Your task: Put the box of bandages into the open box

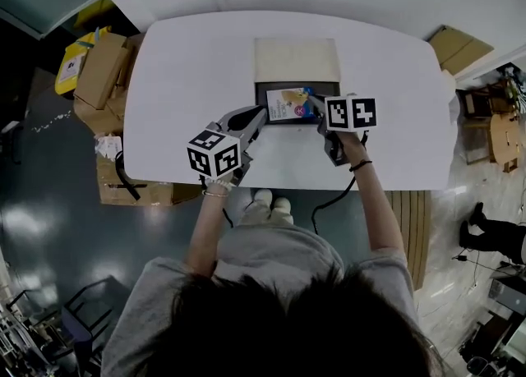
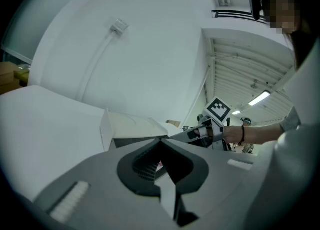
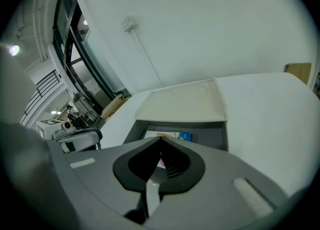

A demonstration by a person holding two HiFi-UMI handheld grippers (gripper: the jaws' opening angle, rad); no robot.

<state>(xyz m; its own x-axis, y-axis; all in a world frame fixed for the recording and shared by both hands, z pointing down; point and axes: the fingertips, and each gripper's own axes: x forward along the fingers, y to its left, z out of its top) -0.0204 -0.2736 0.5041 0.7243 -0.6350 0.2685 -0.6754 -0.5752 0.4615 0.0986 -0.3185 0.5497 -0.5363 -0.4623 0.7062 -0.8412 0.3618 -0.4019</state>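
On the white table (image 1: 181, 71) stands the open box (image 1: 261, 89), dark inside, with its cream lid (image 1: 296, 59) folded back on the far side. The box of bandages (image 1: 288, 104), printed in yellow, blue and red, lies flat inside it. My left gripper (image 1: 263, 111) reaches to the open box's left front corner, jaws together and empty. Over the bandage box's right edge my right gripper (image 1: 311, 101) is shut, with nothing seen between its jaws. The right gripper view shows its closed tips (image 3: 160, 138) in front of the bandage box (image 3: 174, 136).
Cardboard boxes (image 1: 103, 71) and a yellow bag (image 1: 72, 59) are stacked on the floor to the table's left. More cardboard (image 1: 452, 45) lies at the right. A black cable (image 1: 329, 203) hangs off the near table edge by the person's shoes (image 1: 271, 201).
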